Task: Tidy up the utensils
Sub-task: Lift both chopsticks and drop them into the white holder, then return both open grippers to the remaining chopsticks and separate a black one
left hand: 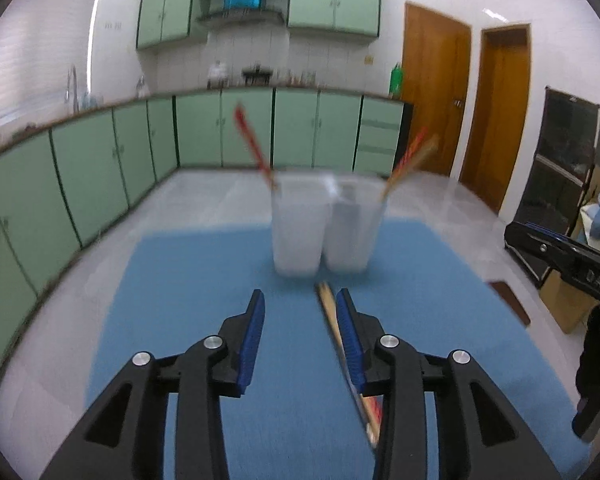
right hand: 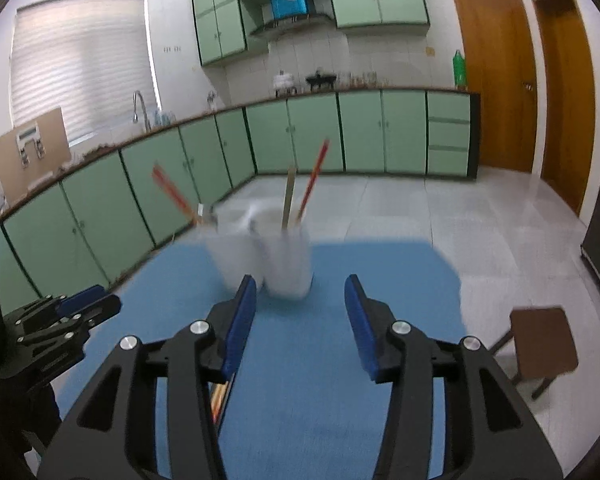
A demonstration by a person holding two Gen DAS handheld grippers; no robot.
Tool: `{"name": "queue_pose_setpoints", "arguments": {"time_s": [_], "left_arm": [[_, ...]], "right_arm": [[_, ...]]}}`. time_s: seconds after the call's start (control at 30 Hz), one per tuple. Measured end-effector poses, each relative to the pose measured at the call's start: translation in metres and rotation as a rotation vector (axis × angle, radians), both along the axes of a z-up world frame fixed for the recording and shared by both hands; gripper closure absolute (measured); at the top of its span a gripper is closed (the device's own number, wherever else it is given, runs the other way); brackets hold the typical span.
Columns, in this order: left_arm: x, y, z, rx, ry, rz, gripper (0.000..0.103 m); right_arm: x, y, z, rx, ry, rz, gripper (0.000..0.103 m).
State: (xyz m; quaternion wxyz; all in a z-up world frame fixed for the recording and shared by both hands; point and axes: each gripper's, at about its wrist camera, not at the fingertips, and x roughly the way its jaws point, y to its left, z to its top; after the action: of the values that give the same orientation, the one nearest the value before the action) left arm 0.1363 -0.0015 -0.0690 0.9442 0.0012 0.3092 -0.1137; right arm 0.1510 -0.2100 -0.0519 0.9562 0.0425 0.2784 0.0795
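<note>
Two translucent white cups stand side by side at the far end of a blue mat (left hand: 188,280). The left cup (left hand: 298,224) holds one red chopstick (left hand: 248,136). The right cup (left hand: 352,232) holds a red and a wooden chopstick (left hand: 414,156). My left gripper (left hand: 300,300) is open over the mat, short of the cups. A wooden chopstick (left hand: 330,316) lies on the mat just inside its right finger, untouched. My right gripper (right hand: 300,284) is open and empty, facing the cups (right hand: 290,264). Loose chopsticks (right hand: 220,396) show under its left finger.
The mat (right hand: 380,264) covers a table above a tiled floor. A brown stool (right hand: 544,340) stands at the right. Green cabinets line the far wall and wooden doors the right. Each gripper shows in the other's view: the right one (left hand: 560,256), the left one (right hand: 60,320).
</note>
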Motion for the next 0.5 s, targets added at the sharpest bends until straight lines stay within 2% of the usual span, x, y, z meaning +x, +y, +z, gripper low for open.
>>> {"name": "queue_pose_setpoints", "arguments": {"time_s": [0.1, 0.27, 0.4, 0.5], "left_arm": [[-0.002, 0.001, -0.029, 0.012, 0.072, 0.013, 0.066], [-0.005, 0.004, -0.071, 0.006, 0.165, 0.043, 0.066], [-0.008, 0.0, -0.089, 0.016, 0.202, 0.046, 0.066], [-0.011, 0.003, -0.09, 0.008, 0.202, 0.052, 0.065]], "right_arm": [[-0.009, 0.013, -0.032, -0.016, 0.061, 0.008, 0.058], [-0.021, 0.032, -0.07, 0.02, 0.137, 0.008, 0.056], [-0.028, 0.048, -0.09, 0.007, 0.183, 0.028, 0.056], [-0.031, 0.054, -0.097, 0.003, 0.204, 0.051, 0.056]]}}
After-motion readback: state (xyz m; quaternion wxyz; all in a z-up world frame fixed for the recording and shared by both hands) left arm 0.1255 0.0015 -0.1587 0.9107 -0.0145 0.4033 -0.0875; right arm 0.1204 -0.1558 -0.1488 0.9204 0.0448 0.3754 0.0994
